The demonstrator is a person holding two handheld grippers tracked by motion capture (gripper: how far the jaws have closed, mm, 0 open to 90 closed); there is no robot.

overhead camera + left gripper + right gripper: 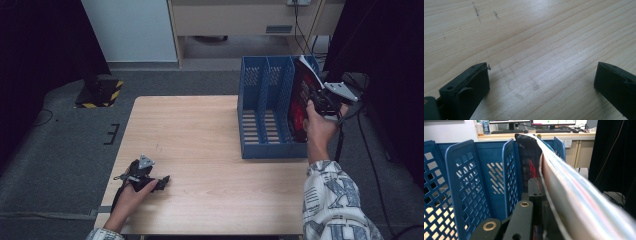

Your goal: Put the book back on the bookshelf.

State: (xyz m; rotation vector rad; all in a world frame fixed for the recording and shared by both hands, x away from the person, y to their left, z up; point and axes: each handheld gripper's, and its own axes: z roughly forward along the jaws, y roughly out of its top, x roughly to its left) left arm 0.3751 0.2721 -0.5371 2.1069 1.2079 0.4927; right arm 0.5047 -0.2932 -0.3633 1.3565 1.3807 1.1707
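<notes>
A magazine [300,95] with a dark red and black cover stands on edge in the rightmost slot of a blue file rack [265,107], which sits at the far right of the wooden table [200,145]. Its top corner pokes above the rack and leans to the right. The right gripper [320,100] is clamped tight on the magazine's near edge; in the right gripper view the pages [574,195] fan out to the right of the jaw while the dark cover [529,162] rises just beside a perforated blue divider [510,177]. The right hand [320,127] comes up from a patterned sleeve [332,200] at the near right corner.

The rack's other two slots, to the left of the magazine, look bare, and their dividers stand between it and the rest of the table.

Well apart, at the near left edge, the left gripper [162,181] lies low on the wood under the left hand [132,195]. In the left gripper view its jaws stand wide with bare, faintly scuffed tabletop [529,50] between them.

Beyond the table are grey carpet [55,150], a yellow-and-black striped base [100,92] at the far left, a desk with monitors [534,122], and cables [370,145] trailing on the right.
</notes>
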